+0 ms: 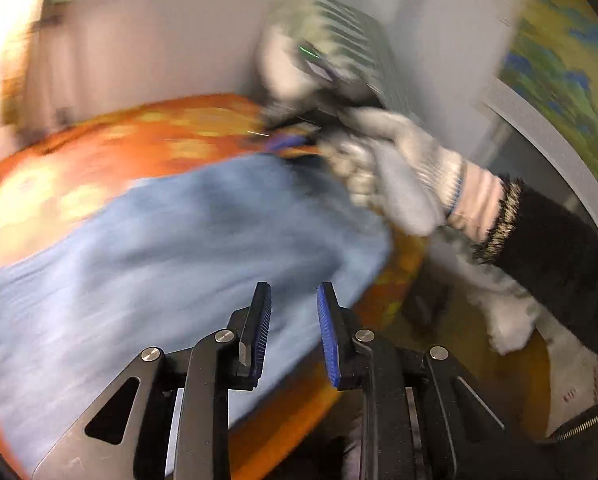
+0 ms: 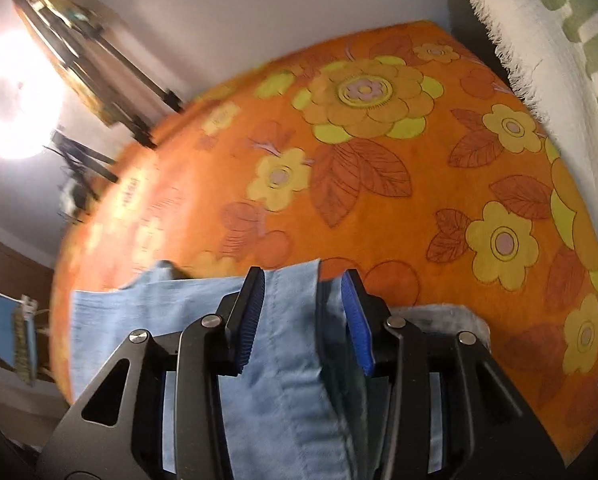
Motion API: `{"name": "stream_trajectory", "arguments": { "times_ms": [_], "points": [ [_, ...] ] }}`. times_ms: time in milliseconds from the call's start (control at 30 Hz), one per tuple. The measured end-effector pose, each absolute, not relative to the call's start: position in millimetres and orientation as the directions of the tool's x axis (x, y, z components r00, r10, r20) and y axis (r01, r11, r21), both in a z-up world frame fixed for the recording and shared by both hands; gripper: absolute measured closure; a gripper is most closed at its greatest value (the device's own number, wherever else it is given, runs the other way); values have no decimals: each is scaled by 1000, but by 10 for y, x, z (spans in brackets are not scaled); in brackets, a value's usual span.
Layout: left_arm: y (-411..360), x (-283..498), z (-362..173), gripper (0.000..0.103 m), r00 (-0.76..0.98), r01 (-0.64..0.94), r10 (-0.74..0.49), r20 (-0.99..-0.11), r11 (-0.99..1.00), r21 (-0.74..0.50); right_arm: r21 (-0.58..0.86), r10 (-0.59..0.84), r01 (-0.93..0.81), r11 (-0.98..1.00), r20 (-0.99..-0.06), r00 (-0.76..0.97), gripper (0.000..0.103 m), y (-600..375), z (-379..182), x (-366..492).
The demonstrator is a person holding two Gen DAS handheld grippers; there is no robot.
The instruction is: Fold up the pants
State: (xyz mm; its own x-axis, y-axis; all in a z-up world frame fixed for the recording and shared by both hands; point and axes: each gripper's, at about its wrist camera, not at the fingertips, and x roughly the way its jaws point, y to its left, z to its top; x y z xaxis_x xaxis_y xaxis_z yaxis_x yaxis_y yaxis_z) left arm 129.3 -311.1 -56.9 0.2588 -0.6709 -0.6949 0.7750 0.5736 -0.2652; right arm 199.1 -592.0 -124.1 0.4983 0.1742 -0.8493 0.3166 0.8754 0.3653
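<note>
Light blue pants [image 1: 179, 248] lie spread on an orange flowered bed cover [image 1: 139, 148], blurred in the left wrist view. My left gripper [image 1: 294, 292] hovers over their near edge, open, with nothing between its blue pads. A gloved hand [image 1: 399, 168] holds the right gripper at the pants' far end. In the right wrist view, a seamed edge of the pants [image 2: 283, 360] runs up between the fingers of my right gripper [image 2: 303, 276]. That gripper is open: the right pad [image 2: 355, 320] stands clear of the cloth. The cover [image 2: 379, 180] stretches beyond.
A white fringed blanket with green stripes [image 2: 539, 40] lies along the bed's right side. A bright lamp [image 2: 15, 96] and a dark stand [image 2: 91, 60] are off the bed's far left. A black sleeve [image 1: 559, 260] crosses at right, above a white fluffy rug [image 1: 511, 320].
</note>
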Motion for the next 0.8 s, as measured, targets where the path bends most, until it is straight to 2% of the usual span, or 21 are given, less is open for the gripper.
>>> {"name": "stream_trajectory", "arguments": {
  "times_ms": [100,233,267,300,433,500,600,700,733,767,800],
  "points": [
    [-2504,1438,-556,81,358,685,-601,-715,689,-236,393,210,332,858,-856,473,58,-5973,-1378,2058],
    [-1928,1574,-587,81,428,568,-527,-734,789,-235,409,220,340,847,-851,476,61,-5996,-1438,2087],
    [-1824,1594,-596,81,441,543,-515,-735,805,-239,421,229,333,844,-843,486,79,-5988,-1436,2089],
    [-1754,1595,-590,81,454,525,-504,-734,817,-237,427,238,323,844,-839,489,91,-5972,-1426,2093],
    [-1614,1635,-634,81,489,487,-493,-719,839,-244,335,165,261,905,-844,511,98,-5803,-1269,2023],
    [-1619,1643,-642,81,501,487,-488,-715,841,-233,316,117,286,905,-830,546,103,-5869,-1177,1945],
    [-1599,1654,-643,81,500,496,-488,-715,839,-225,345,79,375,861,-818,570,103,-6144,-1150,1852],
    [-1595,1663,-635,81,504,499,-485,-714,839,-217,423,142,380,823,-801,582,102,-6267,-1177,1787],
    [-1580,1667,-637,81,503,497,-487,-714,839,-222,443,171,365,819,-796,581,98,-6257,-1184,1775],
    [-1571,1672,-641,81,505,492,-484,-715,842,-222,463,209,343,817,-793,573,84,-6224,-1202,1792],
    [-1563,1675,-647,81,505,490,-482,-716,843,-222,482,238,320,816,-785,572,62,-6192,-1208,1805]
  ]
}}
